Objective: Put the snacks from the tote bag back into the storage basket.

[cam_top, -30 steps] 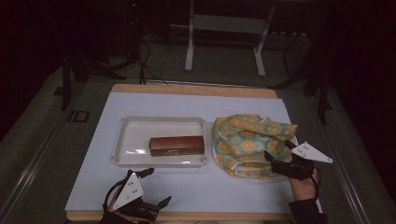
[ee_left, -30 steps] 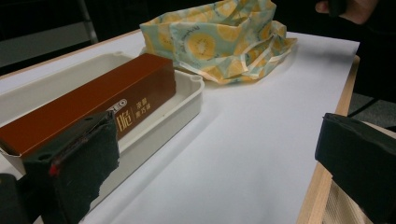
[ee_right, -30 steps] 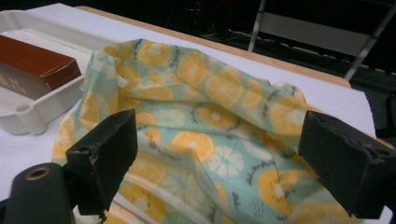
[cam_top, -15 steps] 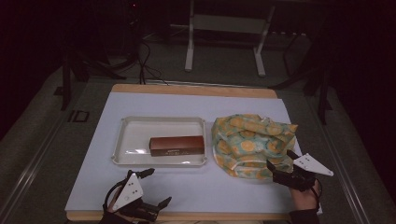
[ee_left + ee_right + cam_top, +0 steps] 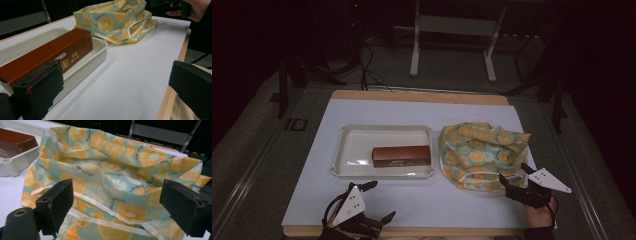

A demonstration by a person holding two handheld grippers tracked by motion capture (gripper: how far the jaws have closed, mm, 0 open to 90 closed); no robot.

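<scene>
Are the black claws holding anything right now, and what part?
No, nothing is held. The left gripper is open over bare table near the tray. The right gripper is open at the orange-print bag's edge, not pinching it.

The cloth bag (image 5: 479,152) is pale teal, printed with orange and yellow citrus slices, cream-edged; the box (image 5: 401,156) is reddish brown with gold lettering; the tray (image 5: 343,150) is off-white; the table sheet (image 5: 427,197) is white.
</scene>
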